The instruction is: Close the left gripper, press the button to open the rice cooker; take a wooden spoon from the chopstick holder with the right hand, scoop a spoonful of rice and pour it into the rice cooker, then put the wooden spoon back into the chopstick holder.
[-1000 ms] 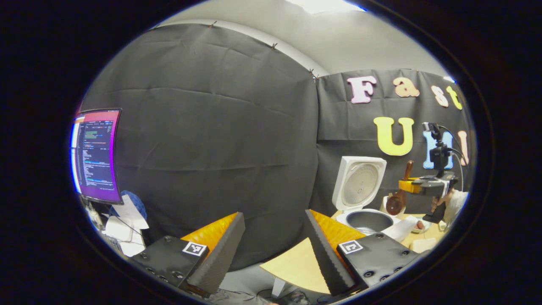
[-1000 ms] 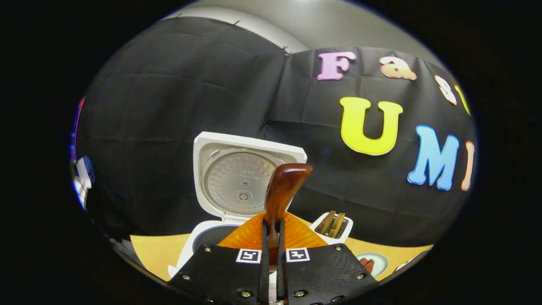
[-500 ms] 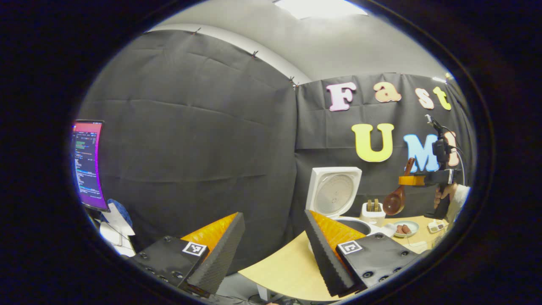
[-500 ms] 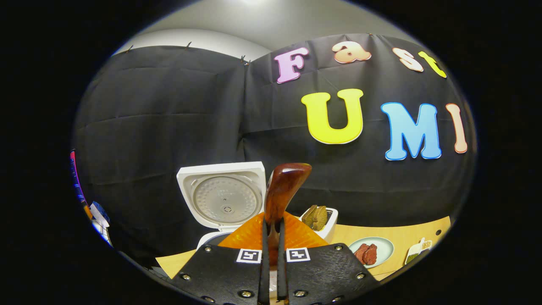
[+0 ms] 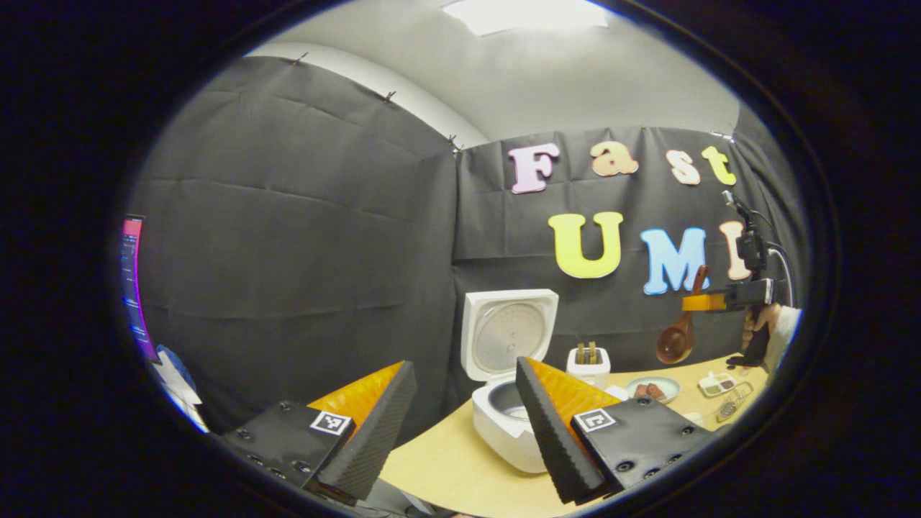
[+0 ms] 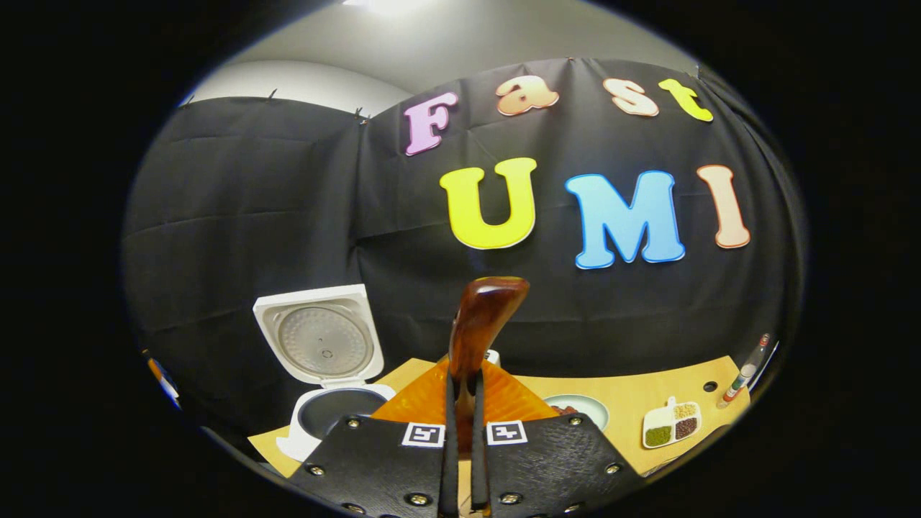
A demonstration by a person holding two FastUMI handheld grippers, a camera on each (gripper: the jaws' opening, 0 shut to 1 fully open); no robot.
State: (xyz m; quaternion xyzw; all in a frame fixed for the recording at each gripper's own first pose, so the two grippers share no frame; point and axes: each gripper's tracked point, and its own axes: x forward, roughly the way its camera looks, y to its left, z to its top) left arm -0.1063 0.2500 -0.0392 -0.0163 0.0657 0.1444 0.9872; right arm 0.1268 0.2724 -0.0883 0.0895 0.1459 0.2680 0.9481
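Note:
The white rice cooker [image 5: 500,428] stands on the table with its lid [image 5: 509,332] up and its dark pot showing. My left gripper [image 5: 464,365] is open, held near the cooker with nothing between its fingers. Far right in the left gripper view, my right gripper [image 5: 719,301] is held by a hand [image 5: 764,322] high over the table. It is shut on the wooden spoon [image 5: 676,342], whose bowl hangs downward. In the right gripper view the spoon handle [image 6: 481,320] sticks up from my shut right gripper [image 6: 460,392], with the cooker [image 6: 324,414] at lower left. The white chopstick holder [image 5: 588,363] stands right of the cooker.
On the wooden table [image 5: 446,467] a plate of food [image 5: 651,390] lies right of the holder, then a divided dish of grains [image 6: 673,424] and a small bottle [image 6: 741,378] near the right edge. A monitor [image 5: 133,288] glows at far left.
My right gripper has carried the spoon right, away from over the cooker, which slid left in its view. My left gripper's view has swung right, bringing the cooker and table nearer the middle.

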